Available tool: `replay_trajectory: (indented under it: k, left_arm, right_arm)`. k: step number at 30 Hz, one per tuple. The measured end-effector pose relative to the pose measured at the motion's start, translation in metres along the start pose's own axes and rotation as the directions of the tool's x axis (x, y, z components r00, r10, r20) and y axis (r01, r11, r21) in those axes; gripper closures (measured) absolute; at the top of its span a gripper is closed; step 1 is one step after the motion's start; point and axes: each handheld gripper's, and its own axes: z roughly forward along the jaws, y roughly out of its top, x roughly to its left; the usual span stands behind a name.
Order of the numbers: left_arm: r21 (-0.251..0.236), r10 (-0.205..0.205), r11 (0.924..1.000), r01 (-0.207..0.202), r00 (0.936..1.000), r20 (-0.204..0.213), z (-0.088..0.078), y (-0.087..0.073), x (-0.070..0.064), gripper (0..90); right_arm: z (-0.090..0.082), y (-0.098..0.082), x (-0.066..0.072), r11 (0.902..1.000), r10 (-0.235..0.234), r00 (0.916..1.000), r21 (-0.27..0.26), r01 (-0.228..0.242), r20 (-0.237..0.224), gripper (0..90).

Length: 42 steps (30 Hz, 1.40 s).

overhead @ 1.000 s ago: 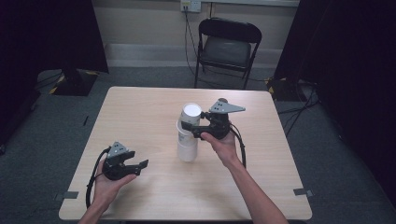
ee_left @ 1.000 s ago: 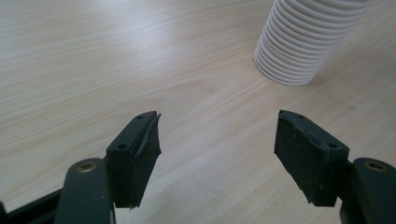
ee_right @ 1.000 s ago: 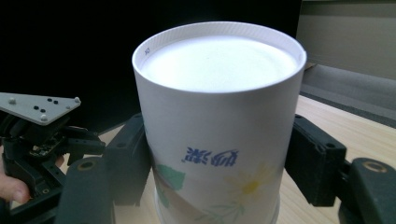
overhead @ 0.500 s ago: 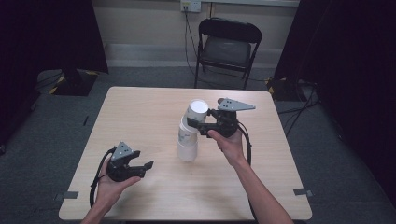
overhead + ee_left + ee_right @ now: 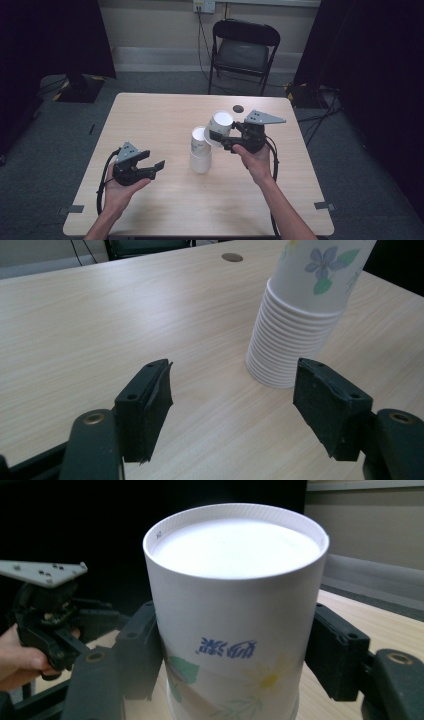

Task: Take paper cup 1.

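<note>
Behind, a black folding chair (image 5: 243,50) faces the pale wooden table (image 5: 150,120).

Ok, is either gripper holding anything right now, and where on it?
The right gripper grips one upside-down paper cup by its side wall, a jaw on each side, lifted off the cup stack. The left gripper is open and holds nothing.

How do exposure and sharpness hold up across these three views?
High view: soft, evenly lit table, dark surroundings. Left gripper view: sharp stack of white paper cups, black jaws slightly soft. Right gripper view: held flower-printed white paper cup, its base glaring white, background dark.
</note>
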Motion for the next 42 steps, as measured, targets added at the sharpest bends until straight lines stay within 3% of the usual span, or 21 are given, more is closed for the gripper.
replay_trajectory:
  k: [6, 10, 11, 15, 23, 26, 28, 29, 35, 37, 42]
  left_arm:
    - [-0.018, 0.02, 0.9996, -0.02, 0.9998, -0.009, 0.001, 0.008, -0.001, 31.4]
    - [-0.022, 0.028, 0.9994, -0.027, 0.9993, 0.024, 0.007, 0.011, -0.009, 31.4]
    - [-0.014, 0.048, 0.9988, -0.048, 0.9982, 0.036, 0.011, 0.013, -0.014, 31.4]
    - [-0.03, 0.038, 0.9989, -0.036, 0.9982, 0.047, 0.016, 0.022, -0.021, 32.9]
    - [-0.038, 0.055, 0.998, -0.051, 0.9933, 0.101, 0.023, 0.027, -0.032, 34.3]
    - [-0.036, 0.088, 0.9959, -0.083, 0.9849, 0.149, 0.026, 0.023, -0.04, 37.4]
    - [-0.038, 0.095, 0.9952, -0.09, 0.9838, 0.152, 0.025, 0.022, -0.043, 38.8]
    - [-0.044, 0.107, 0.9939, -0.101, 0.9821, 0.155, 0.024, 0.021, -0.046, 38.7]
    - [-0.044, 0.107, 0.9939, -0.101, 0.9806, 0.164, 0.025, 0.017, -0.053, 38.1]
    - [-0.044, 0.133, 0.9909, -0.127, 0.9742, 0.182, 0.026, 0.015, -0.059, 37.9]
    - [-0.04, 0.138, 0.9904, -0.133, 0.9679, 0.21, 0.027, 0.014, -0.066, 37.9]
  right_arm:
    - [-0.011, -0.005, 0.001, 0.9998, 0.019, 0.9998, 0.004, -0.019, -0.011, 31.5]
    - [-0.018, -0.015, -0.002, 0.9988, 0.038, 0.9993, 0.03, -0.038, 0.004, 31.4]
    - [-0.021, -0.02, -0.003, 0.9977, 0.054, 0.9985, 0.041, -0.054, 0.002, 31.4]
    - [-0.027, -0.028, -0.003, 0.9953, 0.079, 0.9969, 0.057, -0.078, 0.0, 31.5]
    - [-0.039, -0.038, 0.006, 0.9927, 0.11, 0.9936, 0.054, -0.108, -0.025, 31.7]
    - [-0.038, -0.047, 0.009, 0.989, 0.133, 0.9903, 0.071, -0.13, -0.041, 31.7]
    - [-0.038, -0.05, 0.01, 0.9875, 0.148, 0.9877, 0.064, -0.144, -0.051, 31.8]
    - [-0.037, -0.055, 0.014, 0.9852, 0.152, 0.9864, 0.088, -0.147, -0.061, 31.8]
    - [-0.035, -0.065, 0.02, 0.981, 0.172, 0.9817, 0.106, -0.163, -0.082, 31.8]
    - [-0.031, -0.069, 0.024, 0.9768, 0.191, 0.9759, 0.118, -0.179, -0.105, 31.8]
    - [-0.026, -0.071, 0.029, 0.9724, 0.215, 0.9646, 0.126, -0.197, -0.153, 32.0]
